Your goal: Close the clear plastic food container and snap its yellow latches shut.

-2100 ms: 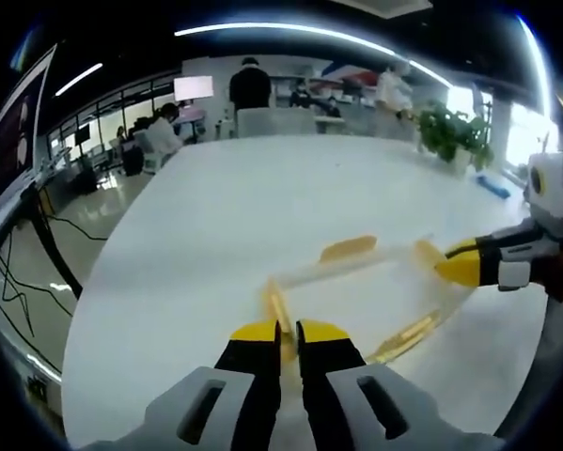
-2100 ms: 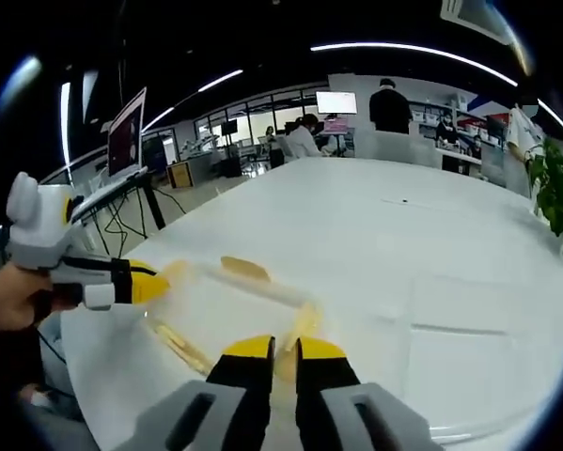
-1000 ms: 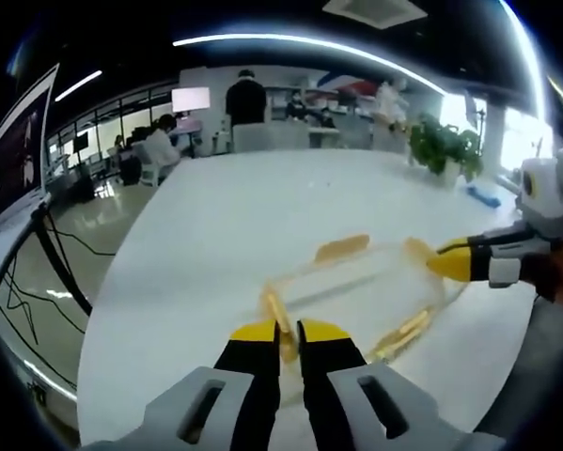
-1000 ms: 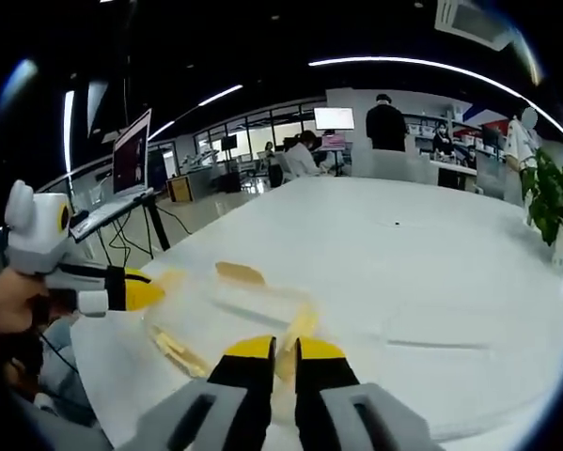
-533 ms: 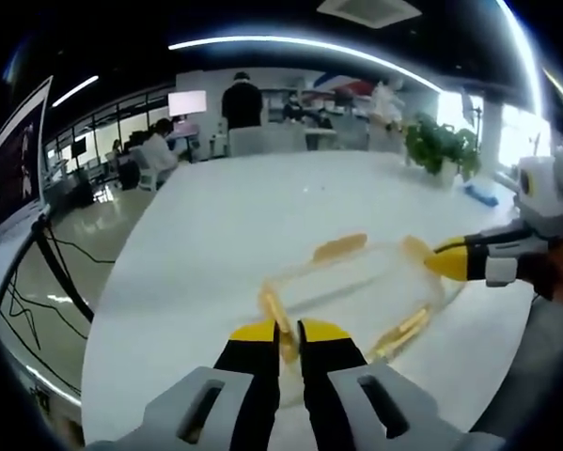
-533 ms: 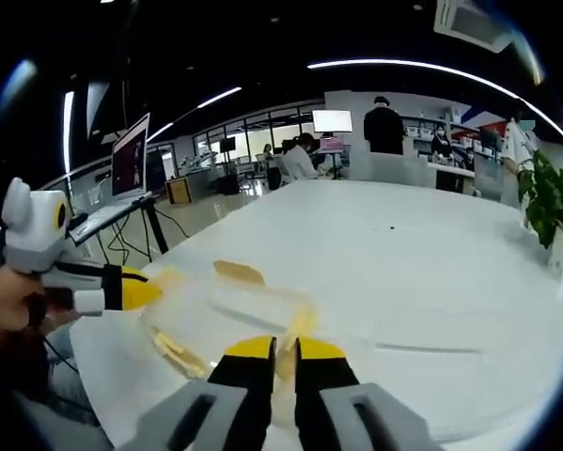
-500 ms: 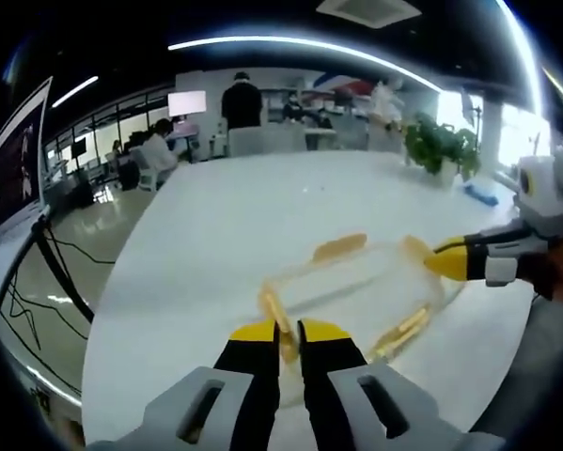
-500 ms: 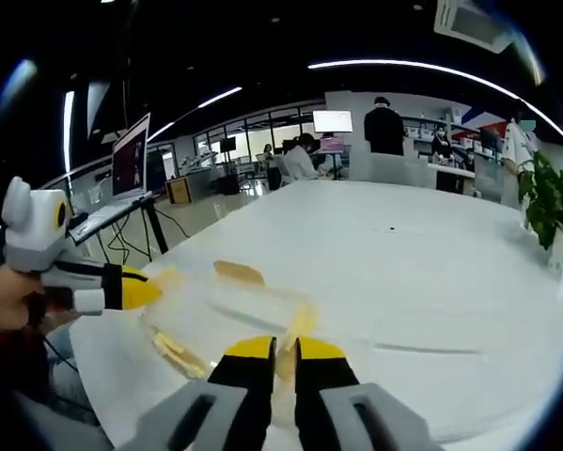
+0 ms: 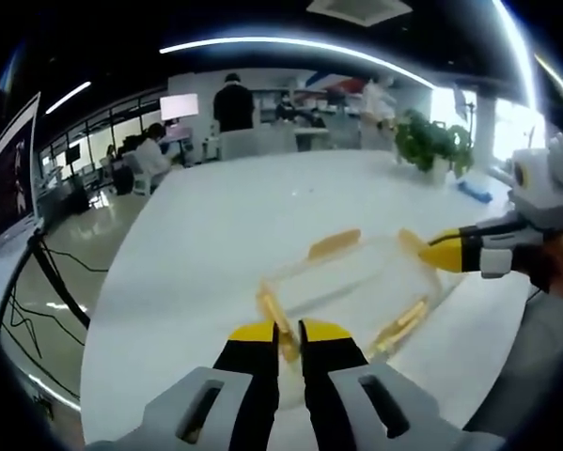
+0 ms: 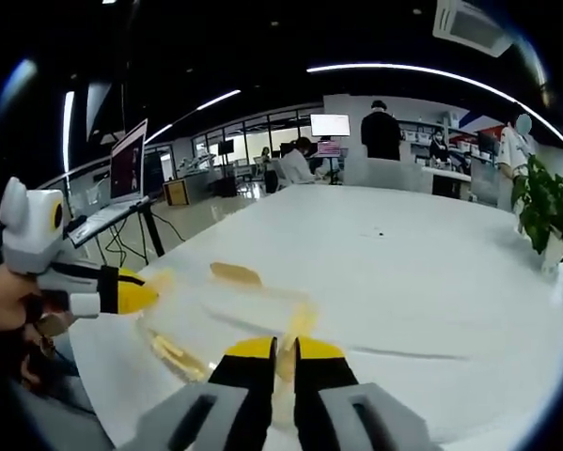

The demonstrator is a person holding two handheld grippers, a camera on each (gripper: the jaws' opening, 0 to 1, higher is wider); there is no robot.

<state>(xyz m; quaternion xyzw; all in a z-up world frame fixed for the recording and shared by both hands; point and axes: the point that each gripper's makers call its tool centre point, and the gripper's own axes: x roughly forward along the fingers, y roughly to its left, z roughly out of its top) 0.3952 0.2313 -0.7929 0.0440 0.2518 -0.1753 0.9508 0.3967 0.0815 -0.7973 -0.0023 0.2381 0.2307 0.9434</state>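
Both grippers hold the container by its end latches.

In the left gripper view the left gripper rises from 6 o'clock, its yellow-tipped jaws nearly together, pinching a yellow latch at the near end of the clear container, which sits on the white table just past the jaws, running toward 2 o'clock. The right gripper comes in from 3 o'clock, tips at the far-end latch. In the right gripper view the right gripper rises from 6 o'clock, jaws almost closed on a latch, container stretching toward 9 o'clock, where the left gripper meets its other end. A plant stands at 3 o'clock, a laptop at 10 o'clock, people at 12.
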